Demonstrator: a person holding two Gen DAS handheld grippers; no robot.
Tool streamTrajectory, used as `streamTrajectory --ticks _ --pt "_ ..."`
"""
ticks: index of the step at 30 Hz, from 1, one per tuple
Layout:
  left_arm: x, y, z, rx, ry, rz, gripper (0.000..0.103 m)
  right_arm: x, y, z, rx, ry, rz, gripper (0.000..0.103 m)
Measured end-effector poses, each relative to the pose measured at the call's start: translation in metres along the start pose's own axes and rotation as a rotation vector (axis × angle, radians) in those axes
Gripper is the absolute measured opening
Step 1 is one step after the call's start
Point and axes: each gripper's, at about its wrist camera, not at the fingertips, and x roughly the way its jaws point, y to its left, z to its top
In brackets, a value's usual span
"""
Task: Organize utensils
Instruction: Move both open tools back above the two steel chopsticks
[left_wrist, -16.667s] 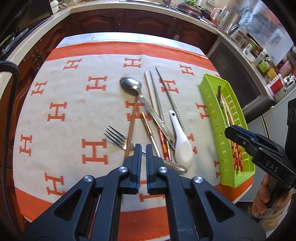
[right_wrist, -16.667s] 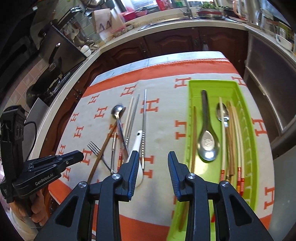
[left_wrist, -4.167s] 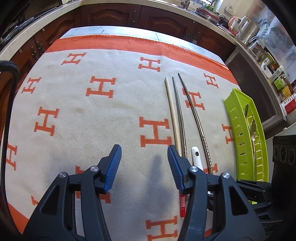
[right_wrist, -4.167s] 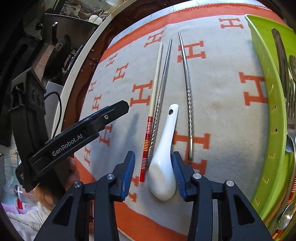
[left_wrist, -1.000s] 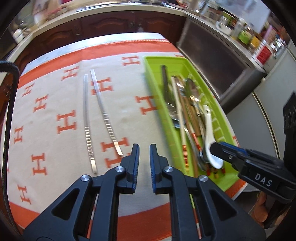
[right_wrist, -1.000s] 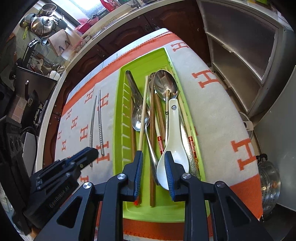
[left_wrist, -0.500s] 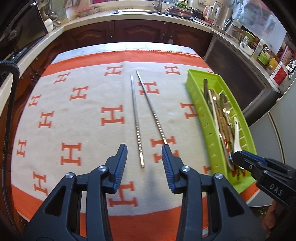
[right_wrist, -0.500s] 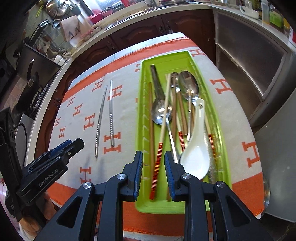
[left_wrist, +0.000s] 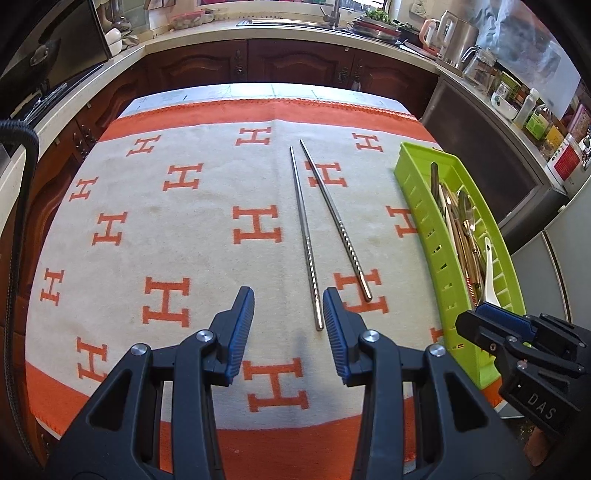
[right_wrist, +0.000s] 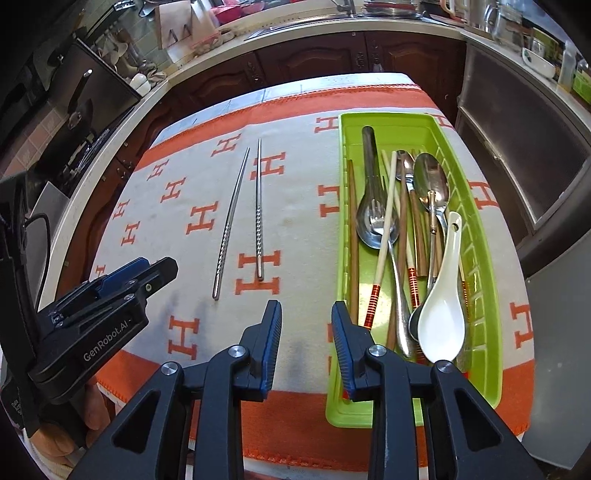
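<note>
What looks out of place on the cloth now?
Two metal chopsticks lie loose on the cloth, left of the green tray that holds every other utensil. They also splay apart at the near ends. Nothing is spilled or damaged.

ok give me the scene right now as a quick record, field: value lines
surface: orange and cream cloth
left on cloth: two metal chopsticks, side by side, apart
tray: green tray on the cloth's right side
tray contents: white spoon, metal spoons, fork, wooden and red-banded chopsticks
left gripper: open, jaws have just been opening, nothing between them
right gripper: open, jaws have just been opening, empty
</note>
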Motion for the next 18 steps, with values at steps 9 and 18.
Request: streamTrajectory --ticks 9,18 --pt "0.017 0.017 -0.001 -0.033 0.025 0.012 0.036 0.02 0.025 0.025 -0.096 0.02 -0.002 0.028" --pt "0.045 0.048 0.001 -0.143 0.073 -0.026 0.041 0.064 0.041 0.075 -0.117 0.07 0.009 0.028"
